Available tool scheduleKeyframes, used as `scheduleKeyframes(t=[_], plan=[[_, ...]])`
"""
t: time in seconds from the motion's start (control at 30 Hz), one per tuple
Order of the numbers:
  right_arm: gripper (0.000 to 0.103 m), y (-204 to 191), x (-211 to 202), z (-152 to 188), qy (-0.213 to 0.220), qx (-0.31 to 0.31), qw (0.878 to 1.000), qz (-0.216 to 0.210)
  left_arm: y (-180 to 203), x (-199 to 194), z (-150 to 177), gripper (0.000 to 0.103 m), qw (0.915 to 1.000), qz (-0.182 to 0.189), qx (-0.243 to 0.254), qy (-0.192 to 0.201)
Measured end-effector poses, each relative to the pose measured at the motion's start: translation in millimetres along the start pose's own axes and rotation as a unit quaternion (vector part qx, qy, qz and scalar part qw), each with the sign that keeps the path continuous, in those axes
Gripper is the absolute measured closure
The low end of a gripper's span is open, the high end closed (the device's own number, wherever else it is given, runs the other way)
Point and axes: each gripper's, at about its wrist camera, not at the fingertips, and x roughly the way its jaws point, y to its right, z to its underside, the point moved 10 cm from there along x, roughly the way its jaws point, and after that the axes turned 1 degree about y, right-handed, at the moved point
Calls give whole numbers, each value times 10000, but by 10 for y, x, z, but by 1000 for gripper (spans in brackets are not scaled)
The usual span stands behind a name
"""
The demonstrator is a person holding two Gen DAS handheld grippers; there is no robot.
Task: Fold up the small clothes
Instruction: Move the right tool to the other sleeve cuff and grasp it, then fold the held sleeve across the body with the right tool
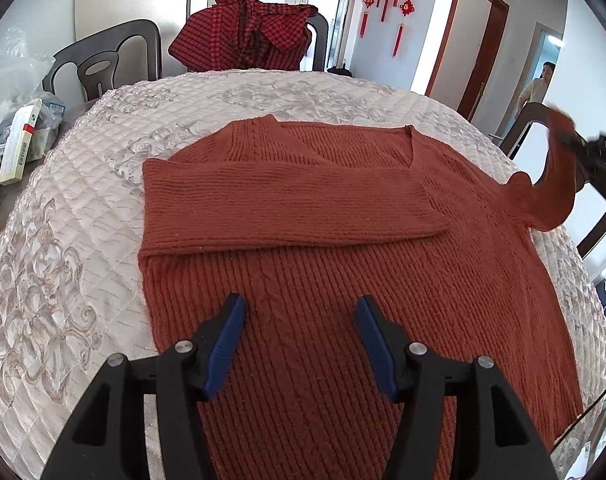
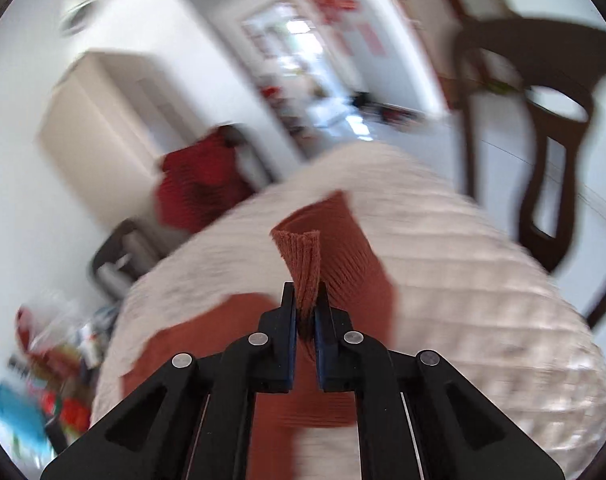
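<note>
**Ana:** Right tool (image 2: 305,300) first: its jaws are pressed together on the cuff (image 2: 299,256) of the sweater's sleeve, the ribbed end bunched and sticking out past the tips. Why there?

**Ben:** The cuff is the far end of the sleeve, so a pinch there carries the whole length across in one sweep, I'd say. From the left wrist camera that sleeve (image 1: 553,184) hangs lifted off the right edge of the surface, curving up toward the tool.

**Ana:** And the left tool (image 1: 301,332)?

**Ben:** Spread, nothing between the blue pads (image 1: 227,348). It hangs over the lower body of the sweater (image 1: 343,280), and I can't tell whether it touches the knit. My guess is it waits there to steady the cloth or take the hem.

**Ana:** Where does the sweater lie?

**Ben:** Flat on the quilted cover (image 1: 63,240) of the surface, neckline away from the camera, hem nearest. The other sleeve (image 1: 287,208) is already folded across the chest, cuff ending right of centre.

**Ana:** So the lifted one should land over it?

**Ben:** Probably. The risk is loose knit sagging or dragging the shoulder out of line.

**Ana:** That red checked garment (image 1: 247,36)?

**Ben:** Draped on a chair (image 1: 103,64) behind the surface, well apart.
</note>
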Motion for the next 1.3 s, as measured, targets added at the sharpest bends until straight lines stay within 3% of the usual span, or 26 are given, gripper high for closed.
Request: scheduleKeyframes(t=[0.1, 0.27, 0.4, 0.43, 0.57, 0.7, 0.83, 0.93, 0.97, 1.17, 1.27, 1.3], plan=[[95, -640, 264, 224, -400, -419, 9965, -608, -3, -2, 1, 42, 10000, 36, -31, 6], [95, -1249, 759, 821, -1232, -868, 9824, -1106, -17, -9, 4, 42, 9999, 114, -90, 21], [95, -1370, 1149, 1497, -2306, -1165, 9593, -1138, -22, -10, 2, 42, 9998, 169, -137, 31], [93, -1358, 1162, 1589, -2408, -1201, 9565, -1124, -21, -9, 2, 42, 9997, 173, -140, 32], [75, -1384, 924, 1557, -2227, -1207, 9556, -1504, -23, -10, 1, 42, 9997, 195, -156, 34], [74, -1290, 600, 1283, -1717, -1106, 9647, -1663, -12, -63, -23, 42, 9997, 210, -123, 64], [74, -758, 474, 993, -1232, -766, 9841, -1021, 130, -256, -300, 42, 9978, 470, -121, 452], [75, -274, 624, 1115, -1625, -678, 9843, -108, 309, -281, -534, 42, 9959, 682, -60, 591], [80, -217, 659, 1197, -1799, -694, 9812, -45, 386, -268, -601, 42, 9950, 776, -26, 620], [81, -332, 591, 1253, -1844, -1081, 9768, -147, 774, 22, -798, 42, 9894, 1350, -32, 538], [81, -292, 518, 1110, -1642, -845, 9822, -345, 707, 323, -657, 42, 9941, 1074, 2, 125], [81, -261, 510, 1026, -1518, -786, 9848, -311, 648, 458, -559, 48, 9953, 961, -22, -126]])
